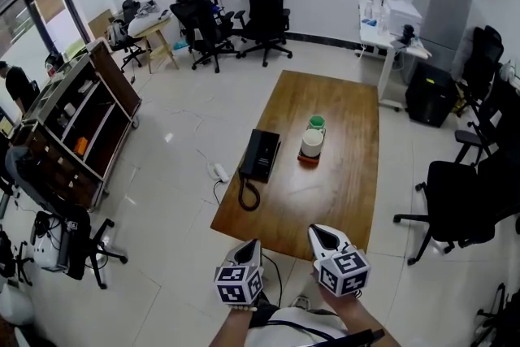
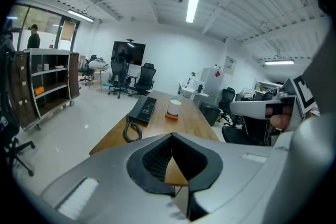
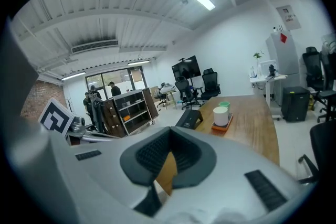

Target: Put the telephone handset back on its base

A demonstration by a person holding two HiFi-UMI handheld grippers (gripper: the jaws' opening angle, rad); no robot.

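looks like the very first step: getting close to the wooden table [image 1: 341,199], with nothing picked up yet. at the bottom of the head view, left gripper [image 1: 251,245] and right gripper [image 1: 318,232] side by side, well apart from the phone. in each gripper's own view, jaws pressed together at the tips, nothing held, only a bit of table wood peeking through lower down.

in the middle of the head view, near the table's left edge: black telephone base [image 1: 265,155], flat and boxy, smooth hard plastic. along its left side, what looks like the handset [image 1: 249,157], a long dark bar. too small from here to tell whether seated or off. curly cord [image 1: 246,196] looping at the table edge, springy like a coiled worm. just right of the phone, a round white cup [image 1: 312,143] on an orange tray [image 1: 308,161], with a green thing [image 1: 316,123] behind.

next, probably: move closer, open one pair of jaws wide, close on the middle of the handset. slippery plastic, so a firm squeeze needed. ridged black rubber pads [image 2: 155,157], good for that. best to watch the cord, stretchy and likely to tug back.
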